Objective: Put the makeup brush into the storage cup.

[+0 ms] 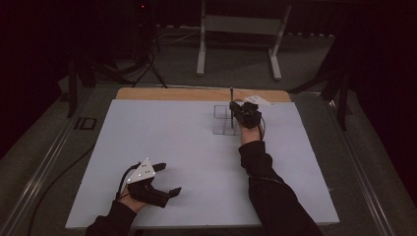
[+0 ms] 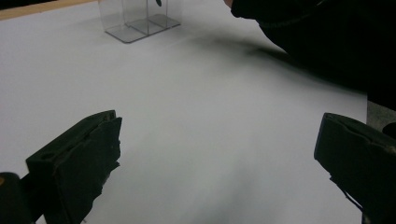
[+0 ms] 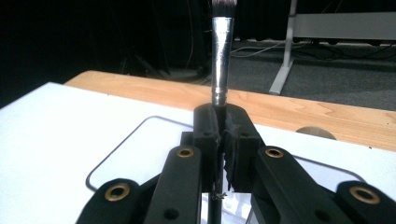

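right gripper view is cutting off the brush (image 3: 220, 56) at both ends: its bristle tip is running out of the top edge of the frame, and its dark handle is slipping out of sight below the jaws at the bottom centre. the right gripper (image 3: 223, 122) is sitting in the lower middle of that frame with its jaws pressed together on the brush, holding it upright by the base of the silver ferrule. the clear organizer (image 3: 140, 140) beneath is hard to make out there, reading as little more than a rounded outline on the white sheet (image 3: 56, 140).

high view is showing the same right gripper (image 1: 235, 109) in the upper centre, dim and dark, over the clear organizer (image 1: 223, 120), whose compartments are faint; which compartment the handle is standing over i cannot tell. the brush (image 1: 231, 98) is rising as a thin dark line above the hand. the right forearm, in a dark sleeve, is stretching up from the bottom right of the frame.

the left gripper (image 1: 168, 179) is lying at the lower left of the high view on the white sheet (image 1: 162, 132), jaws pointing toward the right of the frame and standing well apart with nothing between them. left gripper view is showing those jaws at its bottom corners, both cropped by the frame edge, with the clear organizer (image 2: 135, 21) cut off at the top left.
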A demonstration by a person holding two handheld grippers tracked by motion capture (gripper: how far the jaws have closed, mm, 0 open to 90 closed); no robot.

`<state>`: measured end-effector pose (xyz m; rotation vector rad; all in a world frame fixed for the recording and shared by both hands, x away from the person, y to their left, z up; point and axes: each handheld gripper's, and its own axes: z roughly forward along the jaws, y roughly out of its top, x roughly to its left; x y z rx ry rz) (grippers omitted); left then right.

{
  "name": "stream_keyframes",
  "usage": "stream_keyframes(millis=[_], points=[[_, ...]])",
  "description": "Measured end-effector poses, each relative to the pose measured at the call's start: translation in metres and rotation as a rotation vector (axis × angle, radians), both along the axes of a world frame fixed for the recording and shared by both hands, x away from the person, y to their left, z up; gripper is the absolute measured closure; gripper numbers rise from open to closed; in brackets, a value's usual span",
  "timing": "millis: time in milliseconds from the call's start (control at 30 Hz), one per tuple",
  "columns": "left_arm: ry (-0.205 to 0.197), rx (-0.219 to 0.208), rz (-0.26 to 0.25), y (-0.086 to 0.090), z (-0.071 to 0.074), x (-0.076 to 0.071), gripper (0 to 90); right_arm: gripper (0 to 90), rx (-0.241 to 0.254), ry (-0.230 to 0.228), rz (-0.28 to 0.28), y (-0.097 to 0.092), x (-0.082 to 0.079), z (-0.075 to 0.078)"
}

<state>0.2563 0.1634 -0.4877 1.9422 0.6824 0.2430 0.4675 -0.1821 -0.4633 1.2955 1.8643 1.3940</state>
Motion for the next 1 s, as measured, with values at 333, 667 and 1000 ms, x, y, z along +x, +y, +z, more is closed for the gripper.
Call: stream_keyframes(millis=[333,667,1000], points=[[0.0,0.003,0.0,0.0,0.0,0.0,1.7,84.2,-0.019,0.047,-0.017,0.003,-0.001,-0.005],[0.007,0.001,-0.002,0.0,0.0,0.0,1.6,64.3,-0.022,0.085,-0.026,0.005,0.001,-0.006],[0.014,0.004,-0.006,-0.001,0.0,0.0,1.6,56.6,0.005,0.059,-0.031,-0.001,-0.003,0.007]])
